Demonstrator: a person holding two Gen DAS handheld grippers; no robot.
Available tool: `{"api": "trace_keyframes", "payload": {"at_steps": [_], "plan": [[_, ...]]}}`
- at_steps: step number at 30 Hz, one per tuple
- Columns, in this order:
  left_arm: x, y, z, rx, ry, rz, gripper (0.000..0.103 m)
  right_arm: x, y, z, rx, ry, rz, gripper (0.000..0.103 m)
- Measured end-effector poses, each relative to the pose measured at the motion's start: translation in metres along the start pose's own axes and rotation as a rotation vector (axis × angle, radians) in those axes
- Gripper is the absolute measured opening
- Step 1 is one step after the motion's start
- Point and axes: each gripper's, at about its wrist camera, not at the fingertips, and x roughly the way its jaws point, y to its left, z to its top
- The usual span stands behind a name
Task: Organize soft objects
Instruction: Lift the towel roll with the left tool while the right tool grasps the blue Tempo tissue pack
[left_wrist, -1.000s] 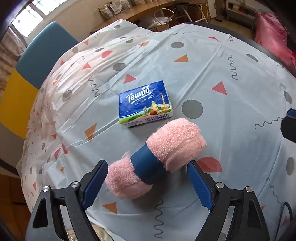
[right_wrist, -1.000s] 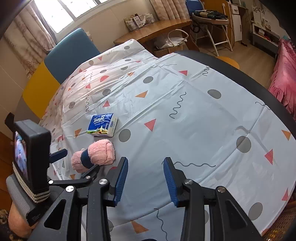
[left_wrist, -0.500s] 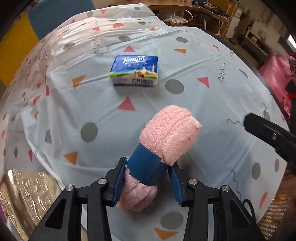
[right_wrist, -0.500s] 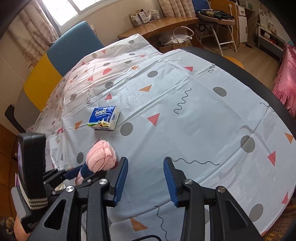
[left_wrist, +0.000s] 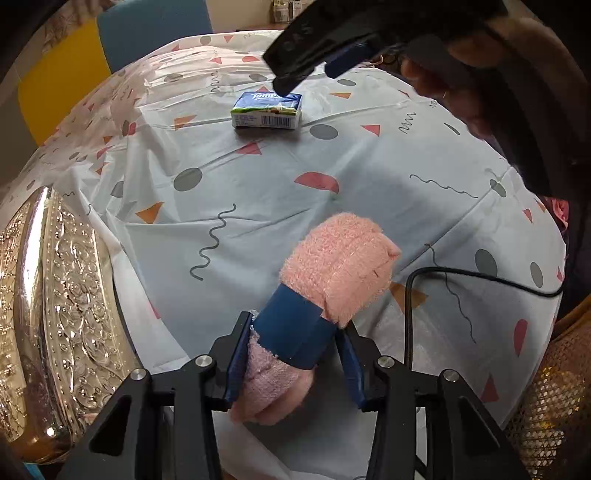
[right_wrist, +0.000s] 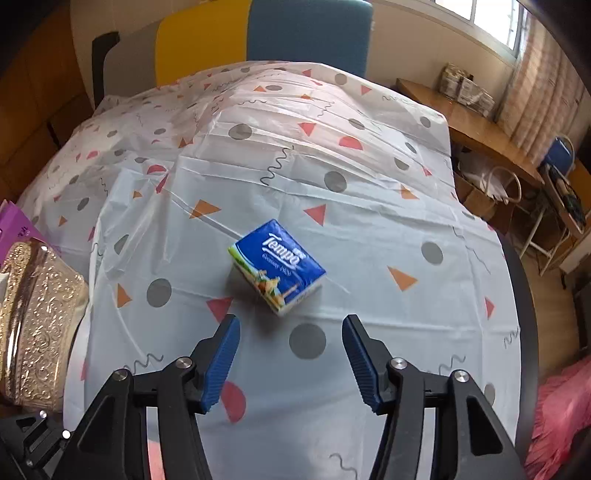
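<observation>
My left wrist camera looks steeply down along my left gripper (left_wrist: 293, 354), close above the near edge of the table (left_wrist: 258, 192), facing across the cloth toward the far chairs. My right wrist camera looks down over my right gripper (right_wrist: 290, 360), near the table's middle, facing the same far edge. Both views share the tissue pack (left_wrist: 266, 110) (right_wrist: 277, 265), the ornate gold box (left_wrist: 48, 302) (right_wrist: 35, 321) at the left edge, and the blue and yellow chairs (left_wrist: 110, 44) (right_wrist: 258, 33).
</observation>
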Motion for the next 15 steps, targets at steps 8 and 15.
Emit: {"api": "trace_keyframes", "payload": {"at_steps": [8,15], "plan": [[0.013,0.016,0.007,-0.024,-0.004,-0.033,0.047,0.063,0.027,0.048,-0.231,0.123,-0.137,0.069],[0.018,0.026,0.005,-0.082,0.007,-0.044,0.044,0.089,0.023,0.043,-0.202,0.215,-0.092,0.055]]}}
